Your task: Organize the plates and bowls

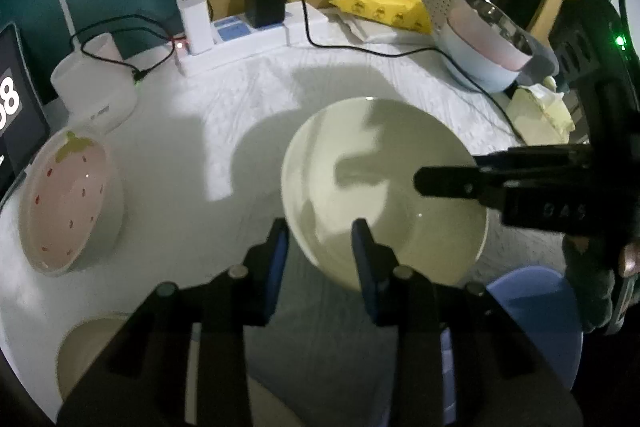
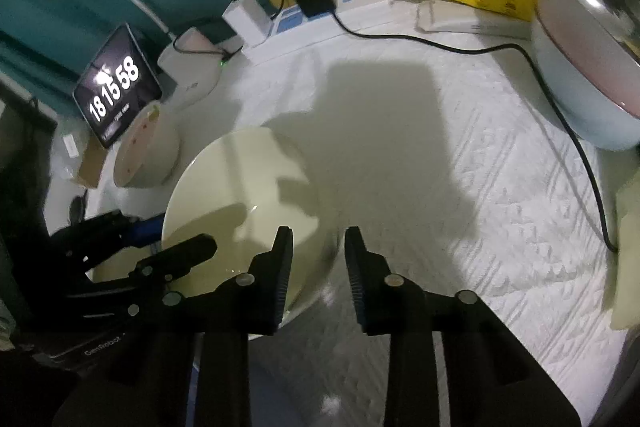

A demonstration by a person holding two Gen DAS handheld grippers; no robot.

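Your claws hang over a table spread with a white quilted cloth [image 2: 460,195]. Straight ahead of the left claw [image 1: 320,231] sits a cream bowl [image 1: 384,187], the largest dish on the cloth. Left of that claw a pink strawberry bowl [image 1: 68,203] rests near the edge, with a white rounded device [image 1: 94,87] and a clock display [image 2: 116,83] just beyond it. Farther ahead, along the back edge, you have a white power strip [image 1: 256,35] carrying chargers, and to its right a yellow wipes pack [image 1: 384,3]. To the far right sits a stack of nested bowls [image 1: 488,47], a black cable [image 2: 560,107] trailing past it.
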